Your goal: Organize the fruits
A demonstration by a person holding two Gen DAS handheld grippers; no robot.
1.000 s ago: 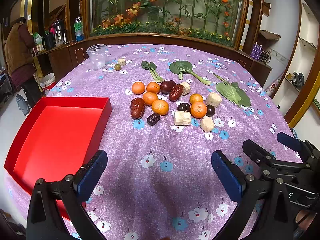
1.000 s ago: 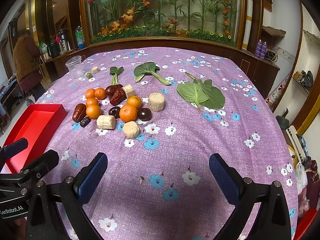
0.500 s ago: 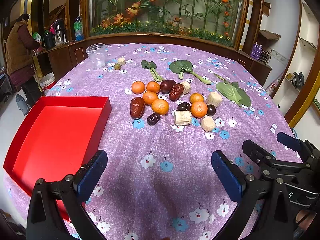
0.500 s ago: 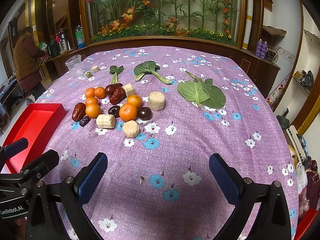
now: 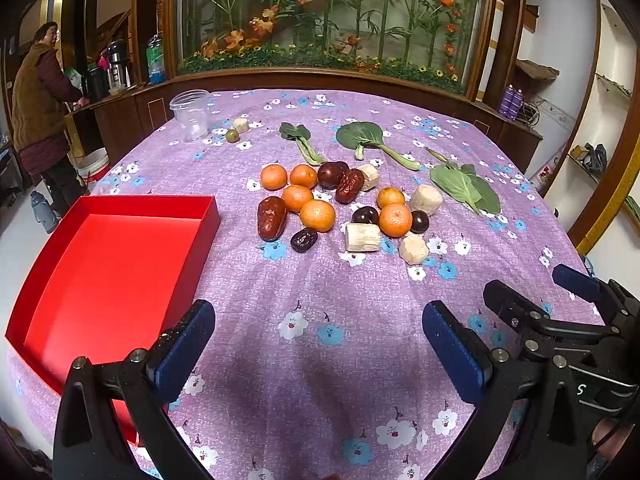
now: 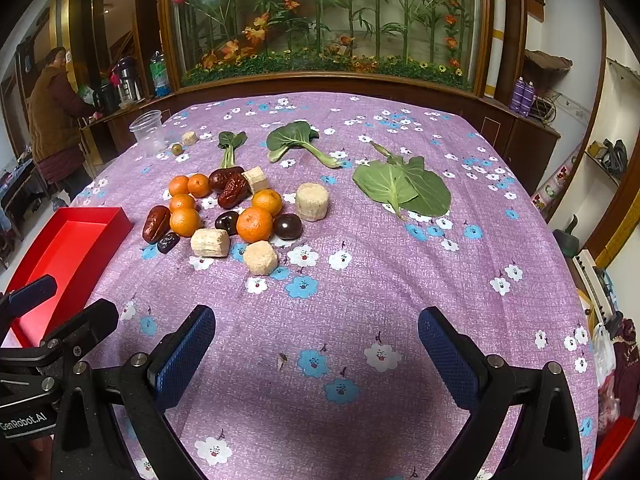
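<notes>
A cluster of several mandarins, red dates, dark plums and pale sugarcane chunks lies mid-table on the purple floral cloth. An empty red box sits at the left. My left gripper is open and empty, hovering short of the fruit. My right gripper is open and empty, to the right of the left one; it also shows in the left wrist view.
Green leafy vegetables lie behind and right of the fruit. A clear plastic cup, a small green fruit and a cane chunk stand far left. A person stands beyond the table's left edge.
Both grippers have barely moved. The person at the far left has turned a little.
</notes>
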